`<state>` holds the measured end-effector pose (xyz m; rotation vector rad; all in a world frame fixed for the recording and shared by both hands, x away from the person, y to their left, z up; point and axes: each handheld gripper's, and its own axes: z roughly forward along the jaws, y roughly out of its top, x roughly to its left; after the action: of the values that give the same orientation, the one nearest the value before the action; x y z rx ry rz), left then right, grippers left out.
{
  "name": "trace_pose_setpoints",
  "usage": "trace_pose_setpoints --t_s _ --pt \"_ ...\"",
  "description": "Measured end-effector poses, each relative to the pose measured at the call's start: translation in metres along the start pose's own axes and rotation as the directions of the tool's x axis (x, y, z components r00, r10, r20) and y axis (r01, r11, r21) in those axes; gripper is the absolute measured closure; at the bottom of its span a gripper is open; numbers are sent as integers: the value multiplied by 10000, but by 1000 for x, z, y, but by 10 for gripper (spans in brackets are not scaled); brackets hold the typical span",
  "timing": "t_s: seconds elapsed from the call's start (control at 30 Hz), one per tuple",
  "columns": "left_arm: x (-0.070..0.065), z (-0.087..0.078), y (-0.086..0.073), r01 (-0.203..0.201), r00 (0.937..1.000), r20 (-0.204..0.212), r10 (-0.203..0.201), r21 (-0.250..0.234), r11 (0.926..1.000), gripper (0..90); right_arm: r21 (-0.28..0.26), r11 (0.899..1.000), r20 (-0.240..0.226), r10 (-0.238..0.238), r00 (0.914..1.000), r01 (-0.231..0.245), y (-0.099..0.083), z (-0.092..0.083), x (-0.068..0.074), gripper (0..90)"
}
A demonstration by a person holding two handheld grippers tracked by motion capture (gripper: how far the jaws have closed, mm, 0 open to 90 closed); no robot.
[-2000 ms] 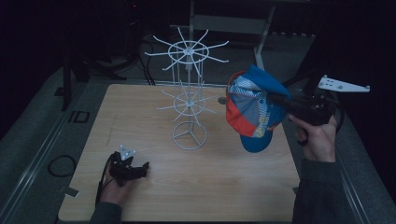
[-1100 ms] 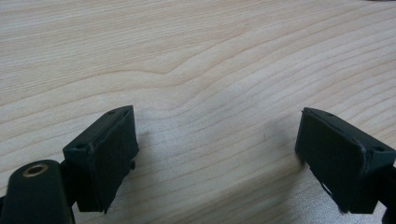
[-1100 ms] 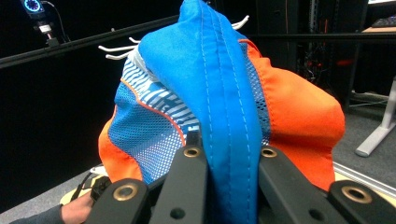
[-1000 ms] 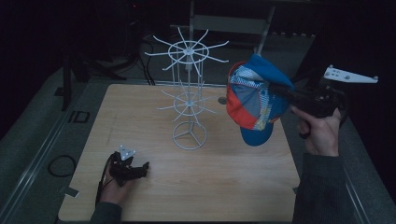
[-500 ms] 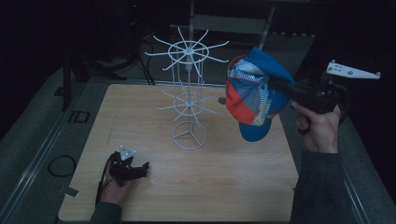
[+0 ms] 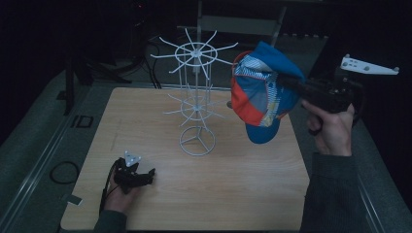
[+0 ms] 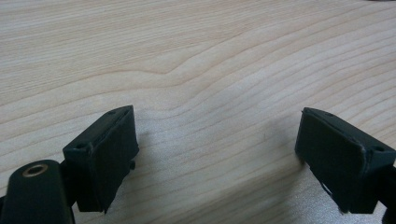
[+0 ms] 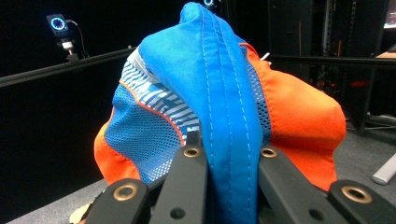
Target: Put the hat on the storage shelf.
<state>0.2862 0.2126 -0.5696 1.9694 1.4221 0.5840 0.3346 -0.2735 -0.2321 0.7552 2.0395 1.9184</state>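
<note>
A blue, orange and striped cap [image 6: 262, 94] hangs in the air at the right, beside the upper ring of a white wire rack [image 6: 196, 94]. My right gripper [image 6: 286, 81] is shut on the cap's blue crown fabric [image 8: 229, 140], its jaws pinching a fold. The cap's brim points down toward the table. The rack stands on its round base at the middle of the wooden table [image 6: 233, 184]. My left gripper [image 6: 145, 174] rests low on the table near the front left corner, its jaws wide open over bare wood [image 7: 215, 135], with nothing between them.
Dark floor and cables surround the table. A metal frame [image 6: 238, 22] stands behind the rack. A small camera with a lit ring [image 8: 58, 23] sits on a rail in the right gripper view. A cable loop [image 6: 63, 172] lies left of the table.
The right hand has lifted the cap a little and carried it slightly up and back, level with the rack's upper ring. The left hand has stayed where it was.
</note>
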Motion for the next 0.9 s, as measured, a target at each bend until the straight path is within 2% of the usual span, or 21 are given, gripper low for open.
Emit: trace_pose_setpoints --t_s 0.4,0.63,0.9 --pt "0 0 0 15 10000 -2 -15 -3 10000 133 175 9997 -453 205 9988 -197 -5 31 0 883" --pt "0 0 0 19 10000 -4 -19 -8 10000 133 361 9992 -396 206 9990 -192 -7 41 1 883" --pt "0 0 0 0 10000 2 0 5 10000 133 858 9961 -186 203 9996 -186 -18 56 0 883"
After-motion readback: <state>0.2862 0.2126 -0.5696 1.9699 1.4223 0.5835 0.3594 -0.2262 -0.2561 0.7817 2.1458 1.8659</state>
